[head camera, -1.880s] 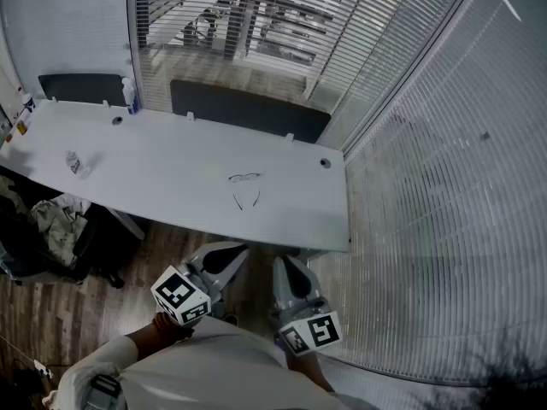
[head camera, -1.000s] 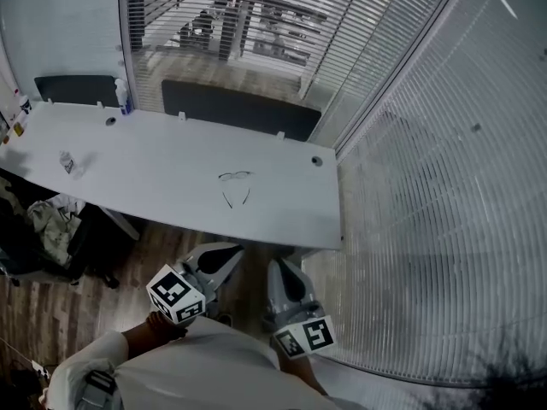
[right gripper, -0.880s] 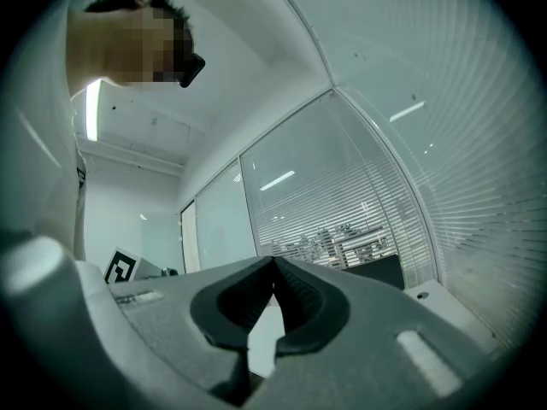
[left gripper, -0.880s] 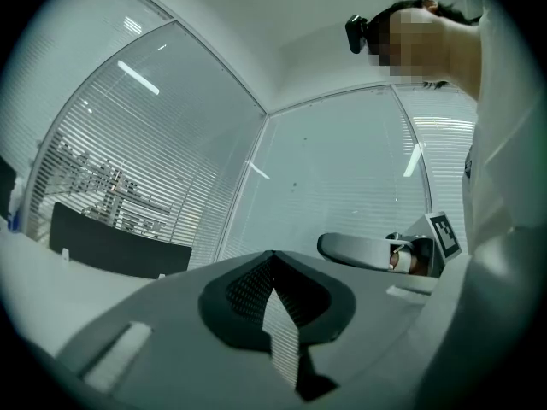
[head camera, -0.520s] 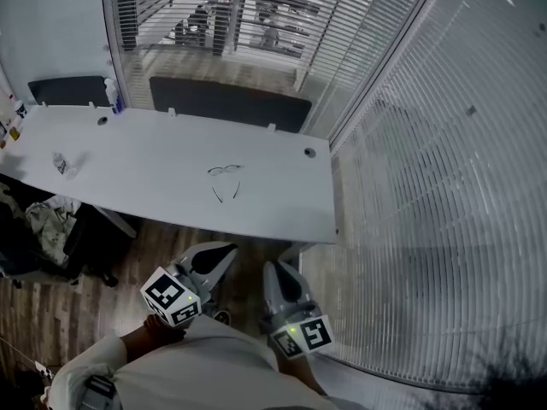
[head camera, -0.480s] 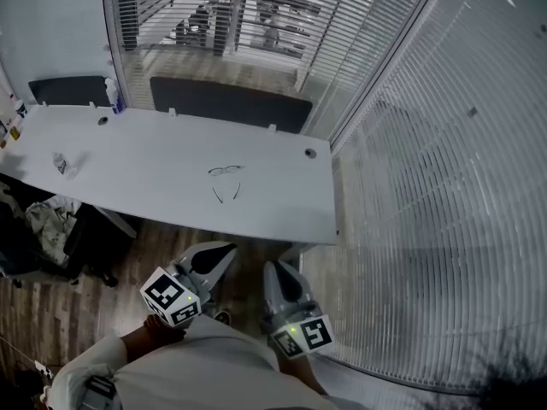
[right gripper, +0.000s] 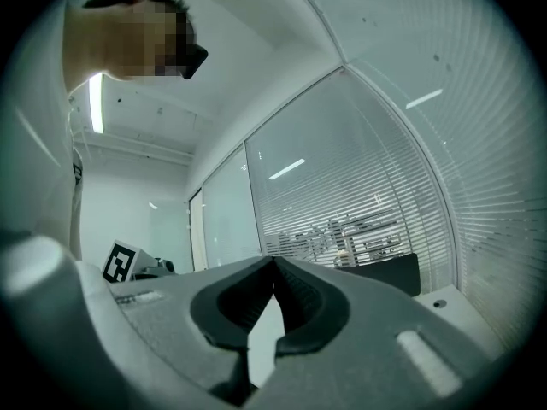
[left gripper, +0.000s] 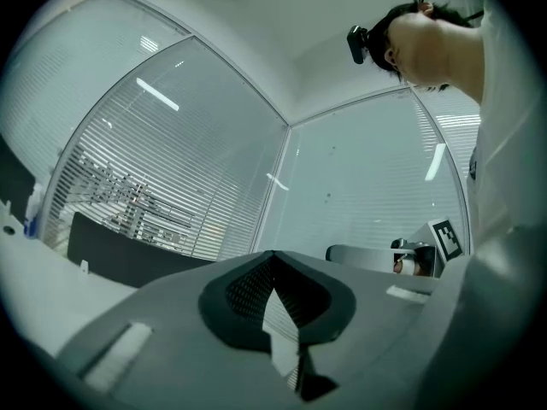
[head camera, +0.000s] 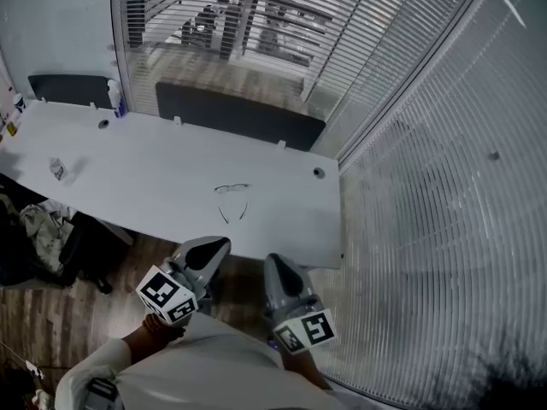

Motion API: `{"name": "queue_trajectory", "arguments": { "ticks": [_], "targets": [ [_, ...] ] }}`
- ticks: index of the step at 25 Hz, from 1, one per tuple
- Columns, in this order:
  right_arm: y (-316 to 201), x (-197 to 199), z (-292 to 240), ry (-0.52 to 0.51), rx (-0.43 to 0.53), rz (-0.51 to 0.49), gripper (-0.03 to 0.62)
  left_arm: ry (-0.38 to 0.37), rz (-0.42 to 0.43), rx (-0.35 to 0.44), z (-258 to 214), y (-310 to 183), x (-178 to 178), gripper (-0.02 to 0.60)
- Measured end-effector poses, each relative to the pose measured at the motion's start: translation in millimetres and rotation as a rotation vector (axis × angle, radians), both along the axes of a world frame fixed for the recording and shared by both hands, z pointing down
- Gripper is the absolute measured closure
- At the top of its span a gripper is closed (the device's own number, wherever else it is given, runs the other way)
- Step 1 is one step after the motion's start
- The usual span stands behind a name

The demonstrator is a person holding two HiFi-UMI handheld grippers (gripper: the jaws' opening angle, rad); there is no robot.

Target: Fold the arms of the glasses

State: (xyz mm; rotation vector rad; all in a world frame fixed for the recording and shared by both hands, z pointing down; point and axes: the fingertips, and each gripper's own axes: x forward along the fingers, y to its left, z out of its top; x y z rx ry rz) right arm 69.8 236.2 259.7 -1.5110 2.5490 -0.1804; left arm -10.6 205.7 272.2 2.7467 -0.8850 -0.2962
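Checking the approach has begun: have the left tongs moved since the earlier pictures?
Yes. The left tongs moved forward: their tip now overlaps the table's near edge in view; earlier, floor showed between.

Thin-framed glasses (head camera: 232, 196), arms unfolded

White desk (head camera: 154, 169) on wood floor (head camera: 51, 323), beside glass walls (head camera: 427, 186) with blinds.

Office, seen from where I stand: a long white desk (head camera: 154, 178) with cable grommets (head camera: 318, 172), dark screen panels (head camera: 239, 118) behind it, and glass partition walls (head camera: 427, 186) hung with slatted blinds.
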Motion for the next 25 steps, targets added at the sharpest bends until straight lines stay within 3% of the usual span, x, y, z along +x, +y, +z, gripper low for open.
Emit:
{"name": "queue_trajectory", "arguments": {
  "ticks": [9, 14, 20, 25],
  "targets": [
    [-117, -53, -3, 0.062, -0.019, -0.062, 0.594, 0.03, -0.038, 0.0, 3, -106, -45, 0.578],
    [-172, -68, -4, 0.044, -0.023, -0.062, 0.594, 0.014, -0.004, 0.035, 0, -155, -53, 0.578],
    [-214, -59, 0, 0.02, -0.036, -0.011, 0.594, -0.026, 0.033, 0.041, -6, -201, -47, 0.578],
    [-230, -30, 9, 0.01, -0.049, 0.02, 0.594, -0.044, 0.044, 0.026, 2, -224, -22, 0.578]
  ]
}}
